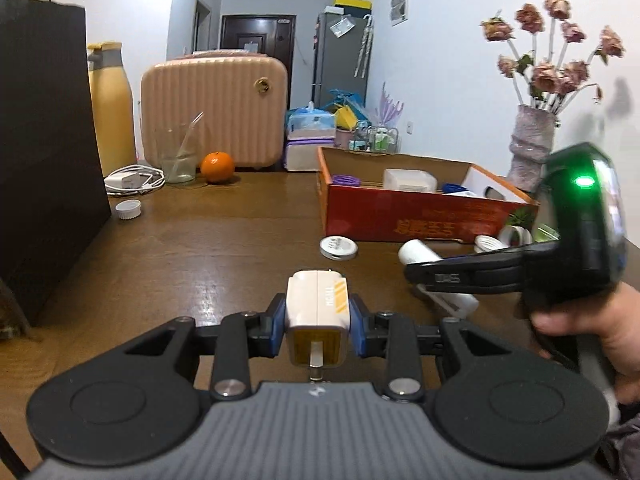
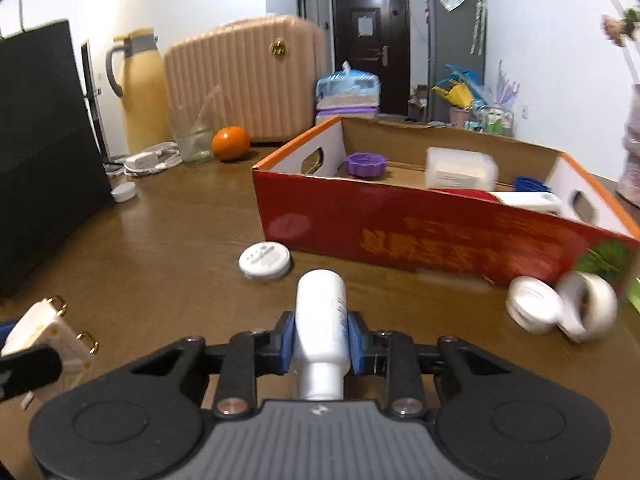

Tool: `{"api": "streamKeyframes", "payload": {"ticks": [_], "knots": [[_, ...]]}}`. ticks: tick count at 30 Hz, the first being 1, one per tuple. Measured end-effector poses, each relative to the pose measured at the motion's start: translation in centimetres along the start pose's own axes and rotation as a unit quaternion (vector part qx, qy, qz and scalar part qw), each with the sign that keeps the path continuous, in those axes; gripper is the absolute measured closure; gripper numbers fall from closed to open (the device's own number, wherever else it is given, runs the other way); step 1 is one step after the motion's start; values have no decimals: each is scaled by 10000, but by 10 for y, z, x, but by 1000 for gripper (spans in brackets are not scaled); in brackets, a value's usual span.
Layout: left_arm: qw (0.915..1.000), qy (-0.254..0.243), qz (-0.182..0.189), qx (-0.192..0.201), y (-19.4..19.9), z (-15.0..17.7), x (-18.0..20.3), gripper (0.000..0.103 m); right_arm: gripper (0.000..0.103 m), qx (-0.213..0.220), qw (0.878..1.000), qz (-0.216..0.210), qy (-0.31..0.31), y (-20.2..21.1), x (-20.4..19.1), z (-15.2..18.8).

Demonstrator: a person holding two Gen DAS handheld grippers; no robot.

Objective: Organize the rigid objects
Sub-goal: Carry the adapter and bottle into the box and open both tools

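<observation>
We see the red cardboard box (image 2: 420, 220) as the biggest task item: open top, orange rim, white end walls with handle cutouts, sitting right of centre on the brown wooden table (image 1: 192, 248). Inside it are a purple ridged lid (image 2: 366, 165), a translucent white container (image 2: 460, 170), something blue and a white flat piece at the right end. In our right gripper (image 2: 322, 338), the blue pads clamp a white bottle (image 2: 320, 312) on both sides, neck toward the camera, base pointing at the box's near wall; bottle is over the table, short of the box. Our left gripper (image 1: 318, 314) is closed on a white plug adapter (image 1: 318, 300) with yellow stripes, held above the table left of the bottle and well clear of the box. A white round cap (image 2: 265, 260) lies just in front of the box's near-left corner; two white ring-shaped lids (image 2: 560, 310) lie by its near-right corner, blurred. Open tabletop runs left of the box up to a black bag (image 1: 44, 152) at the left edge. Far side has a pink ribbed suitcase (image 1: 214, 110), yellow jug (image 1: 110, 104), clear glass (image 1: 178, 156), orange (image 1: 217, 167), white charger with coiled cable (image 1: 134, 180), and a small white cap (image 1: 129, 209). A vase of dried flowers (image 1: 532, 148) stands behind the box's right end. Behind all this are white walls, a dark door and a grey fridge.
</observation>
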State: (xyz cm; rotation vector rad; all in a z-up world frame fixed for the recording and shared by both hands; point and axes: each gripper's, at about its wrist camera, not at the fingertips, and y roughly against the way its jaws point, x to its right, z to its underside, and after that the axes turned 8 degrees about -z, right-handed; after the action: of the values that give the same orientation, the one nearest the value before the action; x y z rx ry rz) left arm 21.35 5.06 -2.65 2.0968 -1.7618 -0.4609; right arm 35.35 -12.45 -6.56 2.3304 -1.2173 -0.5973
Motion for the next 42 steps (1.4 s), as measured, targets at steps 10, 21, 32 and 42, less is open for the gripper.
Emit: {"api": "streamKeyframes", "payload": {"ticks": [10,21,32,42], "knots": [[9984,9,166,531,82,9,18,71,76,1418,9894,297,-123,169,-24,54],[9934,-118,424,1057,151,18,42,71,76,2140,9756,483,-121,259,-45,106],[9932,-84,471,1065,141,7,45,71,76,2174,9752,254,-339,252,-33,95],[9960,100,526,714,15,-94,38,71,76,1964,9798,-211,-313,163,31,-22]]}}
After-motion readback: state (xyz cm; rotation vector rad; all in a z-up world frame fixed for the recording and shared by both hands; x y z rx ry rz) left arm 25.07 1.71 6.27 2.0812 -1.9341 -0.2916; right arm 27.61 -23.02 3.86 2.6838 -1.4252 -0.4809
